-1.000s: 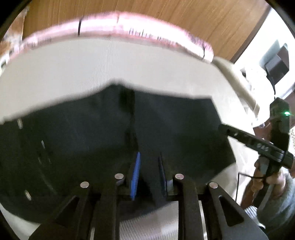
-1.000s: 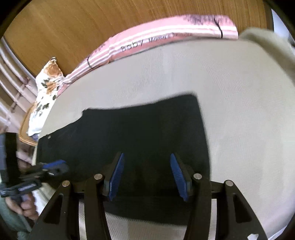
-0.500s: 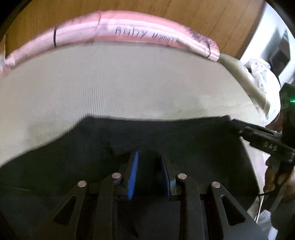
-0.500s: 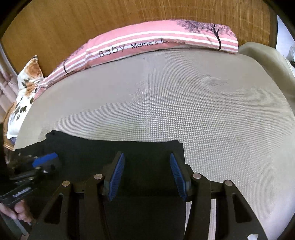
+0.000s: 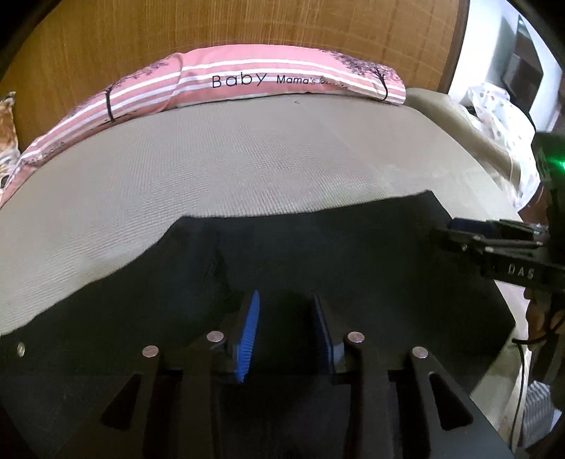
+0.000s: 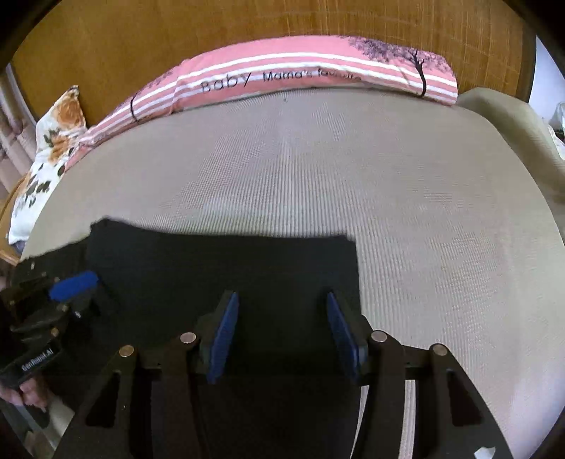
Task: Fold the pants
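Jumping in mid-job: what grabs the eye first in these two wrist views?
The dark pants lie spread flat over the near part of the beige bed, filling the foreground in both views. Behind, a pink striped pillow printed "Baby" runs along the wooden headboard. Both the left gripper and right gripper stand open just above the cloth.

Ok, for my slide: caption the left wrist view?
Left gripper open over black pants on a beige mattress.

The pink striped pillow at the bed's far edge reads "Baby Mama's". The right gripper reads "DAS"; the left gripper "GenRobot.AI".
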### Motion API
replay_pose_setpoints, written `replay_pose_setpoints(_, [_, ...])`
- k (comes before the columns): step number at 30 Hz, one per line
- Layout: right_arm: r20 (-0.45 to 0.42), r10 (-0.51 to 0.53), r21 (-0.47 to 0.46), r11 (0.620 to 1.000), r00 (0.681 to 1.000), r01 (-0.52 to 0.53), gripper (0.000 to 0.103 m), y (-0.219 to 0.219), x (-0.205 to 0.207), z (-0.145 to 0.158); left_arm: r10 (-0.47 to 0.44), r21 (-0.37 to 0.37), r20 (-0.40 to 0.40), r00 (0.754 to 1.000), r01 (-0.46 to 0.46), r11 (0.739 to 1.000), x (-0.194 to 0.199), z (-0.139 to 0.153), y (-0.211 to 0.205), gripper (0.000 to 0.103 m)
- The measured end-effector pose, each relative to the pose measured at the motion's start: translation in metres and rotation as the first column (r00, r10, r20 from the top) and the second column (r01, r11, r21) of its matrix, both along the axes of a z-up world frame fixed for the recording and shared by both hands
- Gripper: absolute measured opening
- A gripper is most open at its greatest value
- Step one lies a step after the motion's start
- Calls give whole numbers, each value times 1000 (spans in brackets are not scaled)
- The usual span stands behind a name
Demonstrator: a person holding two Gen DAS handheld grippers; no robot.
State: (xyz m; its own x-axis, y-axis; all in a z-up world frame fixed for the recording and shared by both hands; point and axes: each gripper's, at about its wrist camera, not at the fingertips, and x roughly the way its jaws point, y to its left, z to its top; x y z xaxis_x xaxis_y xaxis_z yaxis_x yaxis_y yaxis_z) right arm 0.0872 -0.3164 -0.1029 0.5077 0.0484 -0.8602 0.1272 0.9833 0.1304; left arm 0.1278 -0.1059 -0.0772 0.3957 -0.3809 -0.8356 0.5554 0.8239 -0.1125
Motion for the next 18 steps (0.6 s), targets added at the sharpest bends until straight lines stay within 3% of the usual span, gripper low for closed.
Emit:
replay_pose_setpoints(4, [-15, 3, 8, 1000, 1000, -3, 50, 8, -23, -1, -7, 30, 23, 1000, 6, 1000, -20, 2, 9, 35])
replay_pose_setpoints(9, [-36, 9, 38, 999, 999, -8, 50, 19, -44, 0, 17, 63, -10, 1000, -17, 998, -38, -12, 25, 35])
replay_pose_setpoints(15, [-57, 69, 34, 997, 996, -67, 50, 48, -62, -3, 105, -14, -49, 993, -106, 994, -53, 0, 61, 36])
replay_pose_setpoints(18, [-61, 102, 35, 994, 993, -100, 50, 62, -63, -3, 176, -60, -51, 983, -179, 982, -60, 14, 93, 45])
